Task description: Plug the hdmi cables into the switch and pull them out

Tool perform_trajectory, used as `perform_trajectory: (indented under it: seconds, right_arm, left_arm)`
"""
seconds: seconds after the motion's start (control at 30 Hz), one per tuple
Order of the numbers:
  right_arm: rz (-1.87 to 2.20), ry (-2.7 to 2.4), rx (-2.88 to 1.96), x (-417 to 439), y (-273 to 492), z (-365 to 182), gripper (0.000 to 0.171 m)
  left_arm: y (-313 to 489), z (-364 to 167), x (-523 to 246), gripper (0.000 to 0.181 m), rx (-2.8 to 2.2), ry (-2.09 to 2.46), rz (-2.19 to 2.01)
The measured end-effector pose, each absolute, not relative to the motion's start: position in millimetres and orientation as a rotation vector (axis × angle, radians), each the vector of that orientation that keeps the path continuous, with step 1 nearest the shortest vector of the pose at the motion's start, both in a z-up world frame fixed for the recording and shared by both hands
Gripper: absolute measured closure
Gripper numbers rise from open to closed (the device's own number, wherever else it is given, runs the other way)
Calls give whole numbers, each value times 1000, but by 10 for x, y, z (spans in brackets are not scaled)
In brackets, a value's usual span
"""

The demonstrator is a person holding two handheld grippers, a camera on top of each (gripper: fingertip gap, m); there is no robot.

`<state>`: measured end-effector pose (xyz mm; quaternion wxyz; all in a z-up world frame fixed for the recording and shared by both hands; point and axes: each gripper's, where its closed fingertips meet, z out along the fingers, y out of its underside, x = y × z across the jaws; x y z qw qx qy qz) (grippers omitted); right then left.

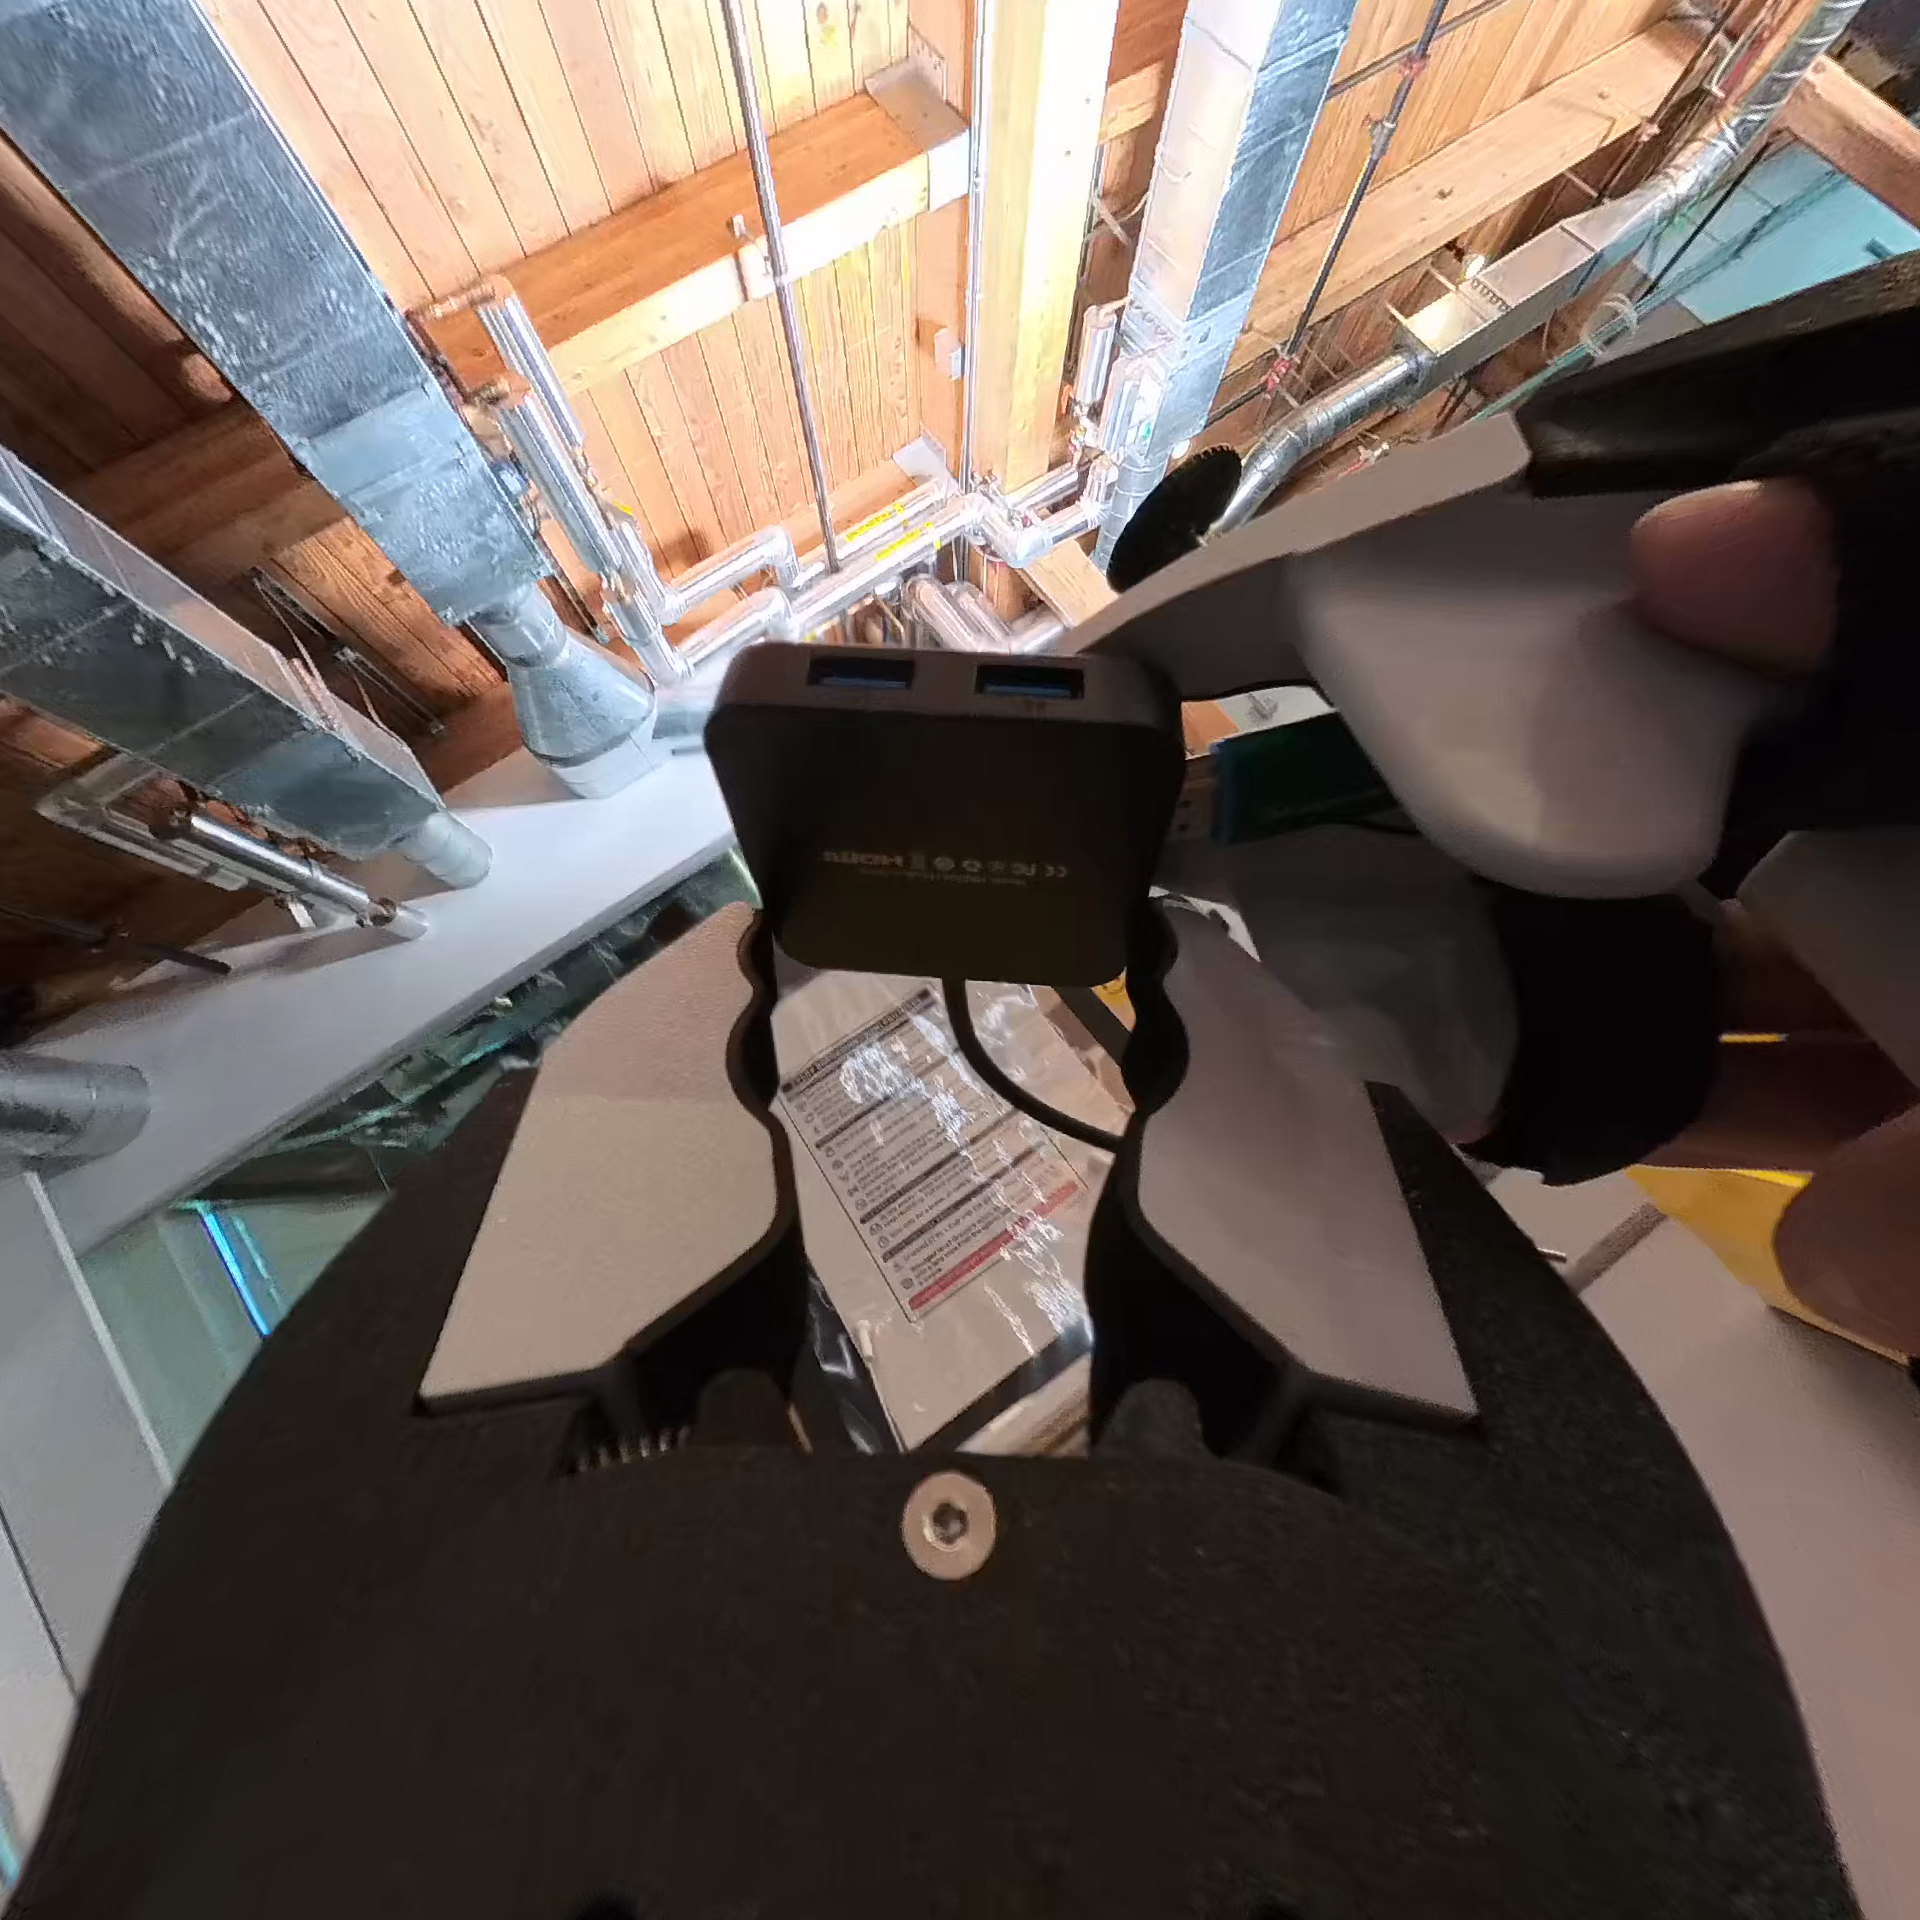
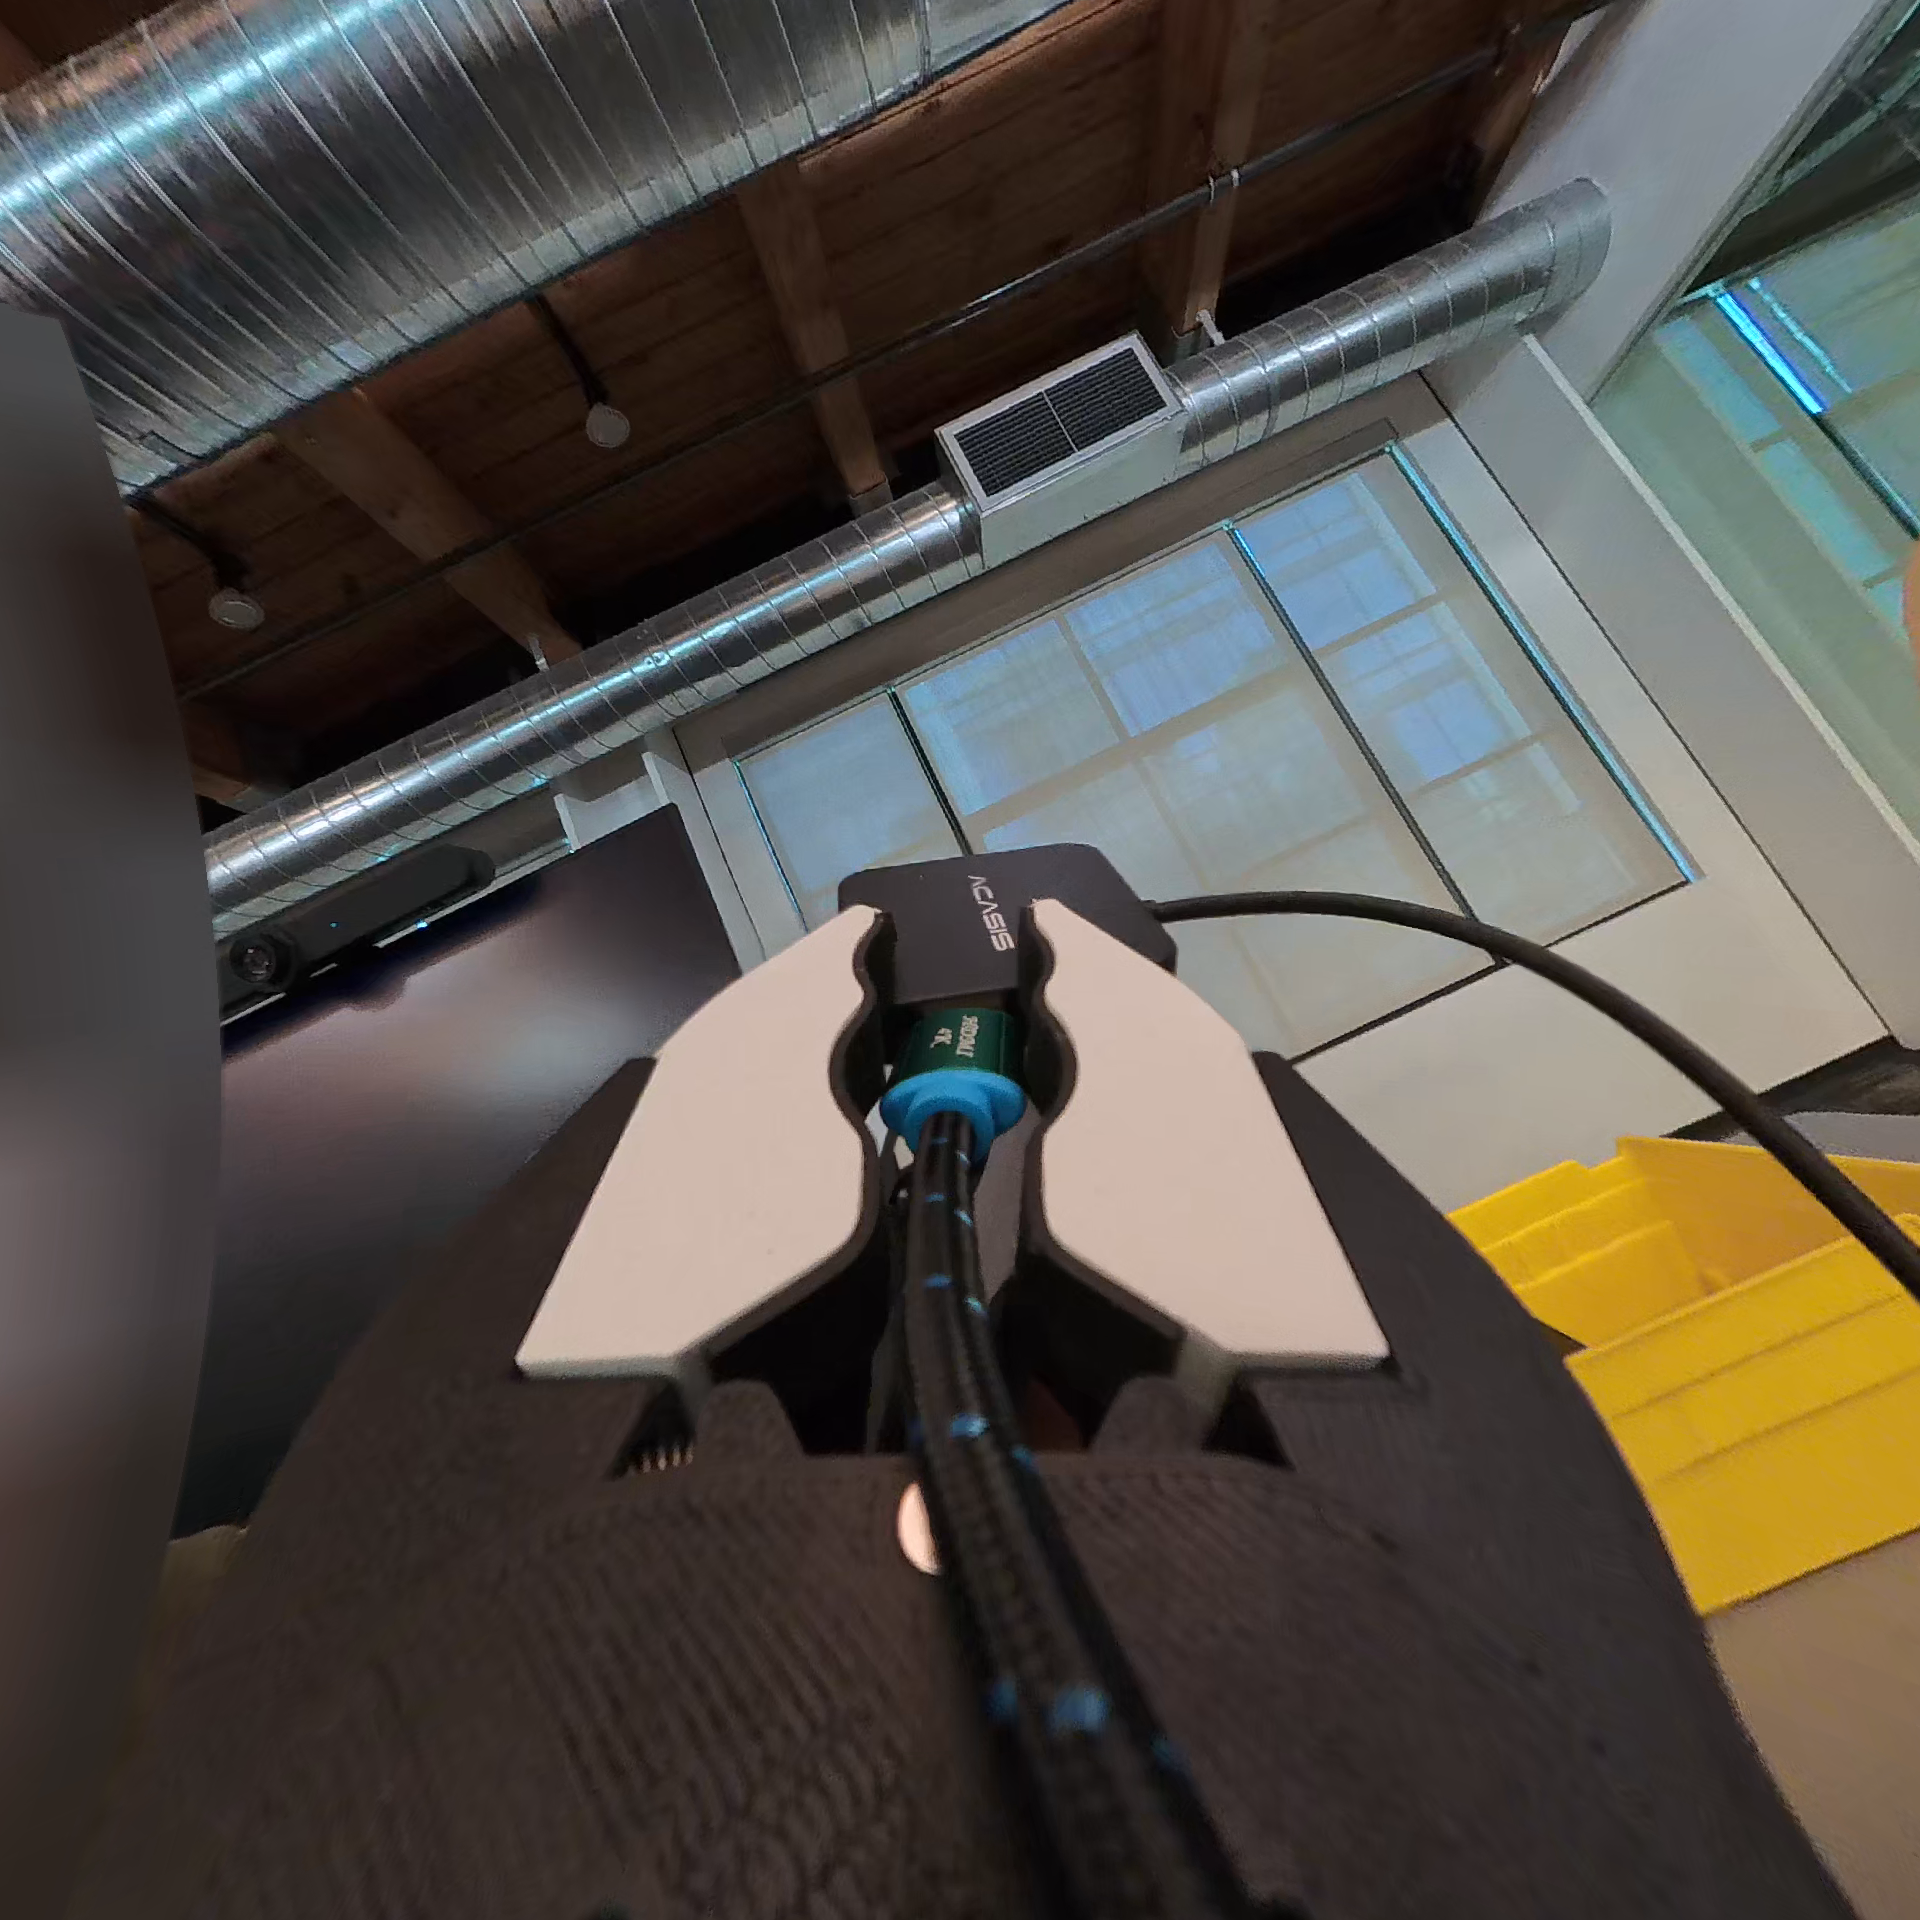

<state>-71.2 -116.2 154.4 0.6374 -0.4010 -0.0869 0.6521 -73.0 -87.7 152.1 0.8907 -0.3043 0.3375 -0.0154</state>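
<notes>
In the left wrist view my left gripper point(image 1: 956, 935) is shut on the lower edge of the black switch point(image 1: 945, 821) and holds it up in the air. Two blue ports show on the switch's top edge, and a thin black cable point(image 1: 1029, 1081) leaves its bottom. In the right wrist view my right gripper point(image 2: 956, 925) is shut on a green HDMI plug point(image 2: 951, 1044) with a blue collar. The plug's front meets the side of the switch point(image 2: 997, 904). Its braided black cable point(image 2: 966, 1351) runs back over the gripper. The right gripper point(image 1: 1507, 707), blurred, and a gloved hand point(image 1: 1621, 1029) show at the switch's right.
Yellow bins point(image 2: 1662, 1351) stand at the lower right. A clear bag with a printed sheet point(image 1: 935, 1153) lies below the switch. The switch's thin black cable point(image 2: 1558, 1018) arcs off to the right. A dark screen point(image 2: 468, 1039) stands at the left. Metal ducts run overhead. Left and right tips are no more than a few centimetres apart.
</notes>
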Motion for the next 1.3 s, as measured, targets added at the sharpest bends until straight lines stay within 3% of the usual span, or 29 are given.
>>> perform_trajectory:
  seconds: [0.17,0.4,0.67,0.83,1.0,1.13,1.2,1.3]
  right_arm:
    - [1460,-140,-973,-686,-1056,1497,148]
    - [1384,-104,-1082,-732,-943,1386,133]
    - [1341,-33,-1248,-796,-742,1135,133]
    - [1421,-34,-1283,-812,-710,1113,148]
    - [1584,-26,-1240,-786,-682,1119,148]
    - [1793,-105,-1143,-781,-766,1233,151]
    - [1907,-142,-1063,-724,-840,1340,163]
    - [1881,-204,-1077,-722,-875,1372,165]
  left_arm:
    - [-772,1439,-701,116,-723,667,-102]
    - [-612,1229,-716,116,-867,586,-262]
    - [-471,945,-753,116,-998,543,-308]
    - [-414,900,-804,117,-1078,513,-447]
    - [-440,913,-857,116,-1084,536,-507]
    - [-643,928,-746,116,-1041,653,-722]
    - [-754,975,-730,116,-1009,684,-890]
    - [-732,1006,-781,116,-1033,654,-1035]
